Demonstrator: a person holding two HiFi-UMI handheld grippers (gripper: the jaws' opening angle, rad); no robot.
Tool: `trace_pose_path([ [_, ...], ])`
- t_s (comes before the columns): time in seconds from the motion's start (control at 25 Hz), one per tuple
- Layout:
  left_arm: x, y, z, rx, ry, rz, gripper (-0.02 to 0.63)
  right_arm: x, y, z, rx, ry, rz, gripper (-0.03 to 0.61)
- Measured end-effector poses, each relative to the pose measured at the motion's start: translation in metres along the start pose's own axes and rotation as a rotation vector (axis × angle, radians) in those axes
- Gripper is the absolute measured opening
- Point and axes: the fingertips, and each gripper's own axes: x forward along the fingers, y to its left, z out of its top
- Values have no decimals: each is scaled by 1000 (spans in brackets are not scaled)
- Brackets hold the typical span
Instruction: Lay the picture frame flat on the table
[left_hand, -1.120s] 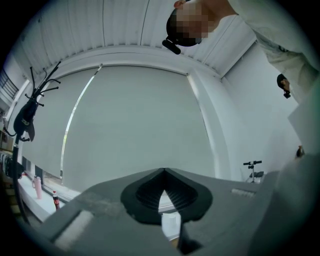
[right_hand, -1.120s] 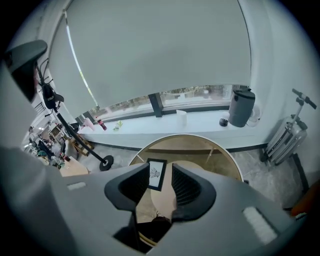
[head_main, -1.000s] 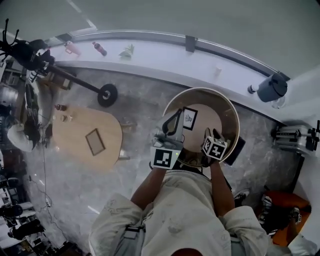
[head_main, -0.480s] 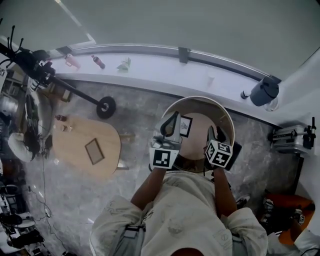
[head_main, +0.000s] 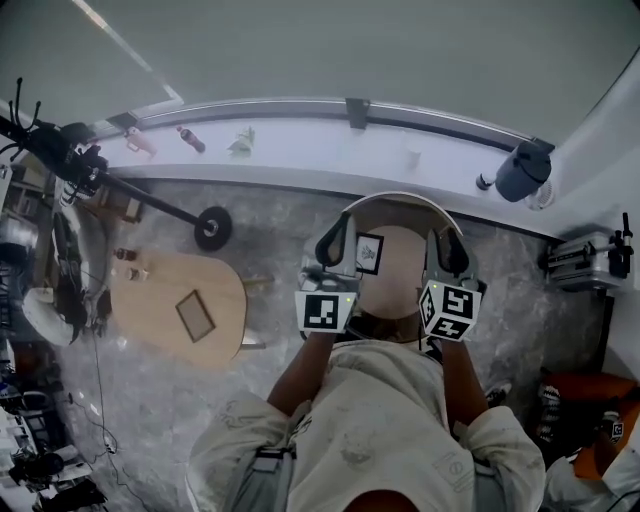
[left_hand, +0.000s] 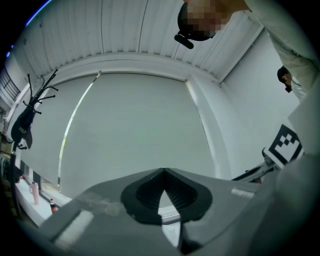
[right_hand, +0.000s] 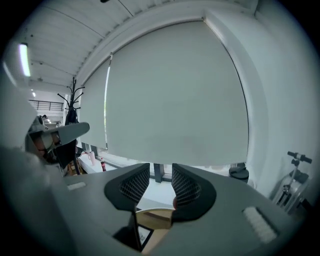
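Observation:
The black picture frame (head_main: 369, 253) with a plant drawing rests on the small round wooden table (head_main: 400, 275), its face towards the head camera. I cannot tell whether it lies fully flat. My left gripper (head_main: 335, 243) hovers just left of the frame, jaws shut with nothing between them (left_hand: 162, 174). My right gripper (head_main: 447, 254) is over the table's right rim, jaws open by a narrow gap (right_hand: 160, 182) and empty. Both grippers point up at the window blind. The right gripper view shows a corner of the frame (right_hand: 144, 236) below the jaws.
An oval wooden table (head_main: 160, 290) with a flat frame (head_main: 194, 315) on it stands to the left. The white window sill (head_main: 300, 150) carries bottles (head_main: 188, 138). A dark grey bin (head_main: 520, 170) sits far right, a coat stand (head_main: 60, 150) far left.
Both grippers have moved apart, the right one shifting rightwards to the table's rim. The frame stays on the table, no gripper touching it.

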Motion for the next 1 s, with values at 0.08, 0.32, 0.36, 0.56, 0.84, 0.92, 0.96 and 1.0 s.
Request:
trace_pose_path([
  [0.08, 2, -2, 5, 12, -7, -9, 3, -10, -5, 20, -27, -91, -37, 141],
  [0.32, 4, -6, 15, 27, -17, -28, 3, -40, -10, 72, -93, -339, -105, 141],
  [0.36, 4, -6, 15, 29, -18, -29, 3, -43, -8, 78, -112, -363, -107, 141],
  [0.56, 8, -7, 17, 25, -28, -33, 3, -52, -5, 99, -159, -437, -121, 118],
  [0.84, 10, 0, 22, 26, -47, -24, 3, -53, -5, 104, -174, -454, -152, 112],
  [0.92, 10, 2, 24, 28, -54, -22, 3, -53, -8, 106, -178, -466, -189, 68],
  [0.96, 10, 2, 25, 35, -55, -23, 3, -53, -10, 105, -181, -469, -201, 49],
  [1.0, 10, 2, 24, 39, -53, -25, 3, -53, -11, 104, -184, -469, -207, 49],
])
